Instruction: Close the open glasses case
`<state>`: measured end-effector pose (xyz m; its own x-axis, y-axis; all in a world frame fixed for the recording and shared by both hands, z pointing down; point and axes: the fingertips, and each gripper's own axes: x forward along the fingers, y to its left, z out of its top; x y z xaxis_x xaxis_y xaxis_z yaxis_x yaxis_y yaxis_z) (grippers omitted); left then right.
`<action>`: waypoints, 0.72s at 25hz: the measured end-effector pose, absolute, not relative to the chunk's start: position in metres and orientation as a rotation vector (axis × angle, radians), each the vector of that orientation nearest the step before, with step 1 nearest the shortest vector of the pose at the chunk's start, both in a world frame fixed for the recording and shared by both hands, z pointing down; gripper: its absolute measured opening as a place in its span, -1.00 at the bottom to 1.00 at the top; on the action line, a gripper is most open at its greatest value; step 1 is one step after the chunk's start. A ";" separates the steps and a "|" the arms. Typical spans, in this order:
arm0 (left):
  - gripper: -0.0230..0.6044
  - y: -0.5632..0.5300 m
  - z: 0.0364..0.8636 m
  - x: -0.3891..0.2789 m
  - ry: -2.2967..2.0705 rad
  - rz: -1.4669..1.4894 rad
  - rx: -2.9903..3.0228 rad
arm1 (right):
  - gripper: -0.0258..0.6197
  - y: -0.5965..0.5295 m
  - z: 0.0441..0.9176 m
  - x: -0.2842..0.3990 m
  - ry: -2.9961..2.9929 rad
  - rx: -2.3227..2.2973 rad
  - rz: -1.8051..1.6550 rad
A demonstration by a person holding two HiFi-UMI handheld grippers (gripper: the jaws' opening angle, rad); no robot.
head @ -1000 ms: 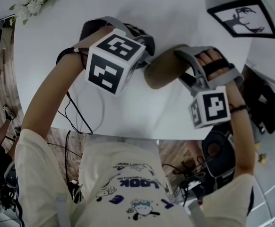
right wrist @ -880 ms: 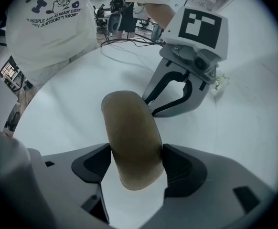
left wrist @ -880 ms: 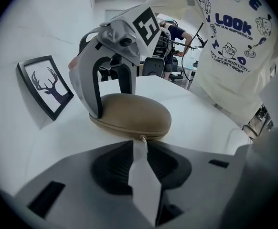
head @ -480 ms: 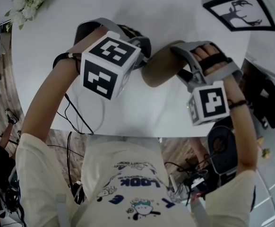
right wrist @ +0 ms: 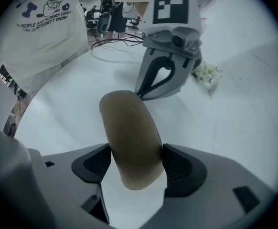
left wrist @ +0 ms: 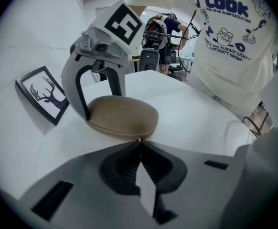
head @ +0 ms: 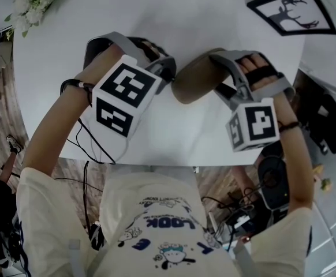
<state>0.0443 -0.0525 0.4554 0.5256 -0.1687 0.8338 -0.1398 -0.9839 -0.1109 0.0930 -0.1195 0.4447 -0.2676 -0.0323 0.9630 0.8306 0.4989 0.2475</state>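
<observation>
Right hand-held gripper point(right wrist: 136, 163) clamps the tan glasses case point(right wrist: 127, 123); left hand-held gripper point(left wrist: 140, 144) has just closed empty (tips beside it) and could nudge it askew.

On the table point(head: 174, 16) lies the glasses case point(head: 194, 82) — flowers point(head: 32, 2) behind-left, framed picture point(head: 292, 10) behind-right.

left tongs point(left wrist: 140, 143): just closed, empty | right tongs point(right wrist: 136, 168): clamped on case point(right wrist: 127, 128)

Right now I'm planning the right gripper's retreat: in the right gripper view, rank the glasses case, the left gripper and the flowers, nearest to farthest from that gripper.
1. Glasses case, between the jaws.
2. Left gripper, just beyond, at the case's far end.
3. Flowers, farther back, to the right.
</observation>
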 end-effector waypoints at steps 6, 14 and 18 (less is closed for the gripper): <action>-0.93 -0.018 0.461 0.049 0.510 -1.432 -2.870 | 0.12 -0.117 0.445 0.084 -1.722 -0.540 -0.804; -0.93 -0.021 0.461 0.048 1.232 -1.477 -2.838 | 0.12 -0.119 0.446 0.077 -1.735 -0.312 -0.656; -0.93 -0.027 0.460 0.032 1.681 -1.399 -2.845 | 0.12 -0.119 0.447 0.070 -1.752 -0.166 -0.517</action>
